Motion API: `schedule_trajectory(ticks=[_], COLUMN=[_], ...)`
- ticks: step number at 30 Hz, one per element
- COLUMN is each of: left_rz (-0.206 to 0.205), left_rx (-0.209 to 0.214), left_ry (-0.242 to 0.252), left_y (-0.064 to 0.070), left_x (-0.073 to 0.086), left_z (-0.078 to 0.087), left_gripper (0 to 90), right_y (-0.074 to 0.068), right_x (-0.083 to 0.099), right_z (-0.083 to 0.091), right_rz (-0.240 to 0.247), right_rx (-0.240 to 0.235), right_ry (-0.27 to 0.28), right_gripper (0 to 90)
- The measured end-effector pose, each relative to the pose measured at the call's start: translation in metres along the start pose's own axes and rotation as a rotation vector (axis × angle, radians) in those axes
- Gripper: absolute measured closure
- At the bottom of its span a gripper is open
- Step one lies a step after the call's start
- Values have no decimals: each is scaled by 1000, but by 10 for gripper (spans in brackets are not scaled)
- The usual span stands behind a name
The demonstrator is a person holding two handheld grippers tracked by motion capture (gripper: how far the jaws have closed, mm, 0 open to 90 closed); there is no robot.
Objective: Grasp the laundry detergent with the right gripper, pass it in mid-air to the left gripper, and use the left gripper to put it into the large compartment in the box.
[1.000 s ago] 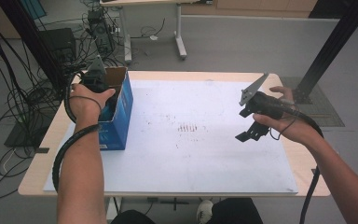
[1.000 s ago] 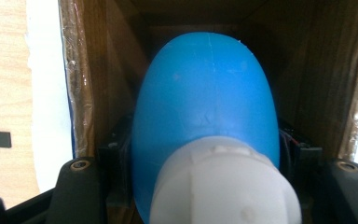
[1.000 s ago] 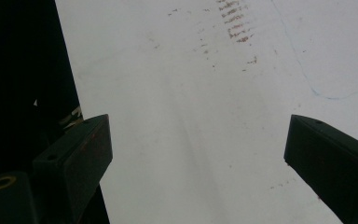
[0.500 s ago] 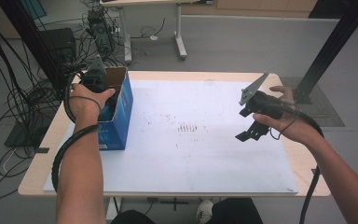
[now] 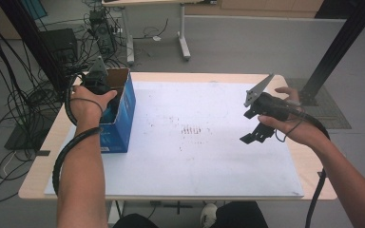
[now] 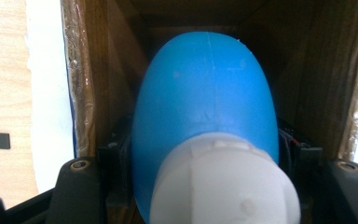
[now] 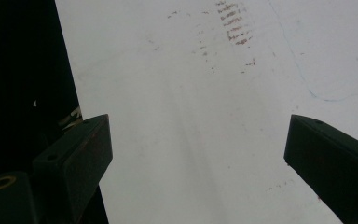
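Blue bottle (image 6: 205, 107): one, blue-bodied with a white cap (image 6: 223, 184), sitting inside the open cardboard box; in the left gripper view the cap is pointing toward the camera and the body is reaching down into the brown interior.
Bottle against left gripper: the bottle is lying between the two black jaws, which are pressing against its flanks just behind the cap.
Left gripper (image 5: 105, 94): one, dipping into the top of the box in the high view, its jaws closing around the blue bottle; the person's left hand (image 5: 89, 100) is wrapping around its body above the box opening.
Box (image 5: 123, 116): one, blue outside and brown inside, standing open-topped near the left edge of the table, on the white sheet's left border.
Right gripper (image 5: 255, 136): one, hanging above the right half of the sheet, well apart from the box; its jaws are standing wide apart with nothing between them.
Right hand (image 5: 292, 123): one, gripping the right gripper from the right side.
White sheet (image 5: 195, 156): one, covering most of the tabletop, carrying faint reddish marks (image 5: 190, 129) near its middle.
Table (image 5: 38, 180): one, wooden-edged, showing bare around the sheet.
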State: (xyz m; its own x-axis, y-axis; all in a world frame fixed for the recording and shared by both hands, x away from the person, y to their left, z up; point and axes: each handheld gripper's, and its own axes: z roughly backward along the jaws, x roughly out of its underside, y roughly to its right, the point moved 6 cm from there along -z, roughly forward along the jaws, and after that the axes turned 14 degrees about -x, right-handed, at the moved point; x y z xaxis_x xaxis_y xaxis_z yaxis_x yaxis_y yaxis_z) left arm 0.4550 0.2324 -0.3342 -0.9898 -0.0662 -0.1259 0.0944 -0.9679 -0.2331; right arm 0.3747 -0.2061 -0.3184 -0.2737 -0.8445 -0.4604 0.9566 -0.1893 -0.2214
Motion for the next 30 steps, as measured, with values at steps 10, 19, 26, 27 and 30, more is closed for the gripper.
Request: schedule_trajectory(ticks=[10,19,26,27,30], left_rz=[-3,-4,-2,-2,0], left_rx=[-5,-4,-6,-6,-6], left_ry=[-3,-4,-4,-4,-4], left_y=[1,1,1,1,1], left_x=[0,0,0,0,0], left_z=[0,0,0,0,0], left_gripper=[363,362,362,362,362], right_y=[0,0,0,0,0], right_x=[1,0,1,1,2], right_z=[0,1,2,2,3], right_rz=[-2,3,2,3,0], right_rx=[2,2,5,5,8], right_ry=[3,4,4,4,4], right_gripper=[76,76,76,76,76])
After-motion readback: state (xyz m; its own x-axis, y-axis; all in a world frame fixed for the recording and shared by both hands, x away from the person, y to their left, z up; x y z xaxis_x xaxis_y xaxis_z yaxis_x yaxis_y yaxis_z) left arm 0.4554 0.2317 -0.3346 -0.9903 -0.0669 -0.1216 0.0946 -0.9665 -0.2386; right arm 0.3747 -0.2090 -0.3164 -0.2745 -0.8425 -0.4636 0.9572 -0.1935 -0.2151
